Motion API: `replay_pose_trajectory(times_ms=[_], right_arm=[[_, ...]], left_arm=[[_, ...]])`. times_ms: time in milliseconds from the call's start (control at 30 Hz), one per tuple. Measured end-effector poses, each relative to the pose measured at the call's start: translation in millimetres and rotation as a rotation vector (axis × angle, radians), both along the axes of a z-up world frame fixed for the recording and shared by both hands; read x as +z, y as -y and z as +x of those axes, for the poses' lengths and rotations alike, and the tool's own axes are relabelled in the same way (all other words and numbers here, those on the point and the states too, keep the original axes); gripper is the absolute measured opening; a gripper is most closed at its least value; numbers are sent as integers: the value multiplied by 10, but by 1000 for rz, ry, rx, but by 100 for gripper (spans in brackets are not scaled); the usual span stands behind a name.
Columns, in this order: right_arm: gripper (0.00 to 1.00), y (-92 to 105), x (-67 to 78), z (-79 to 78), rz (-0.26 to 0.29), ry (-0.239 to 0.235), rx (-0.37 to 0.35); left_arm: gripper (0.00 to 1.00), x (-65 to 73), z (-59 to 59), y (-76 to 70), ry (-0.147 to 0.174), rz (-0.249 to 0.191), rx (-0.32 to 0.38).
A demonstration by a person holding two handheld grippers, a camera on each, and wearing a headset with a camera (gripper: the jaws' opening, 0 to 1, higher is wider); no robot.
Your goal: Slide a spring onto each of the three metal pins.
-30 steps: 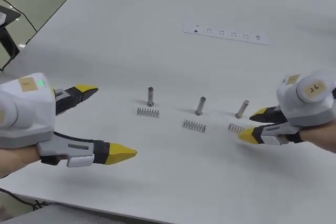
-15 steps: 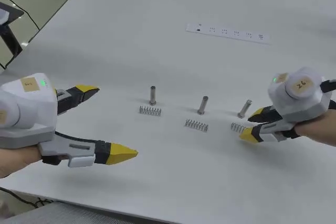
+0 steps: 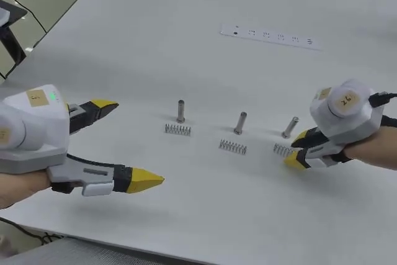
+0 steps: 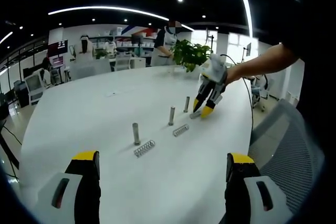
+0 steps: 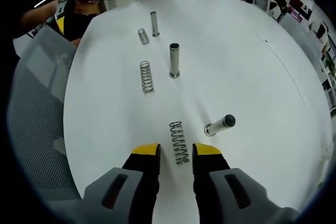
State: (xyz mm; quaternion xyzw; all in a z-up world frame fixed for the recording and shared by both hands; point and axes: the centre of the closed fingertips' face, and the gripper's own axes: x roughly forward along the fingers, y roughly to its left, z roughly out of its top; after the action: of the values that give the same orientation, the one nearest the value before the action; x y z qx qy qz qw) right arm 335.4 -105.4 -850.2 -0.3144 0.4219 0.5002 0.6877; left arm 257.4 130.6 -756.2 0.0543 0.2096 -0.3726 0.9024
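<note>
Three short, silvery metal pins stand in a row on the white tabletop (image 3: 186, 41): the left pin (image 3: 180, 110), the middle pin (image 3: 240, 123) and the right pin (image 3: 289, 127). All are bare. A small coiled wire spring lies flat at about 6 o'clock of each pin: the left spring (image 3: 177, 130), the middle spring (image 3: 232, 148) and the right spring (image 3: 282, 150). So no part of the task looks done yet.

The right tool (image 5: 177, 153), grey with yellow tips, sits low at 3 o'clock in the head view. Its jaws are drawn narrow and straddle the near end of the right spring, one tip on each side. Whether they touch the coils I cannot tell. In the right gripper view the right pin is just beside the tips, at 1 o'clock. The left tool (image 3: 138, 143) hovers at 8 o'clock in the head view, its jaws spread wide and holding nothing, well apart from the row. A flat white power strip (image 3: 270, 37) lies far off at 12 o'clock.

The risks, as I judge them:
- With a hold on one end only, the spring may droop or swivel, and its open mouth would then miss the pin's top.
- A hard squeeze across the coils could shoot the spring out along the smooth tabletop.
- With the pin so near, a careless lift might knock it over if it merely stands loose.
</note>
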Motion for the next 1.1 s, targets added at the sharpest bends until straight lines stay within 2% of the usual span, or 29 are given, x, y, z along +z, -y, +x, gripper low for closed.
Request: replay_pose_trajectory(times_ms=[700, 1100], right_arm=[[15, -20, -43, -2, -38, -11, 27], [9, -23, -49, 2, -38, -11, 29]], left_arm=[[98, -2, -20, -9, -2, 2, 0], [98, -1, -15, -3, -3, 0, -1]])
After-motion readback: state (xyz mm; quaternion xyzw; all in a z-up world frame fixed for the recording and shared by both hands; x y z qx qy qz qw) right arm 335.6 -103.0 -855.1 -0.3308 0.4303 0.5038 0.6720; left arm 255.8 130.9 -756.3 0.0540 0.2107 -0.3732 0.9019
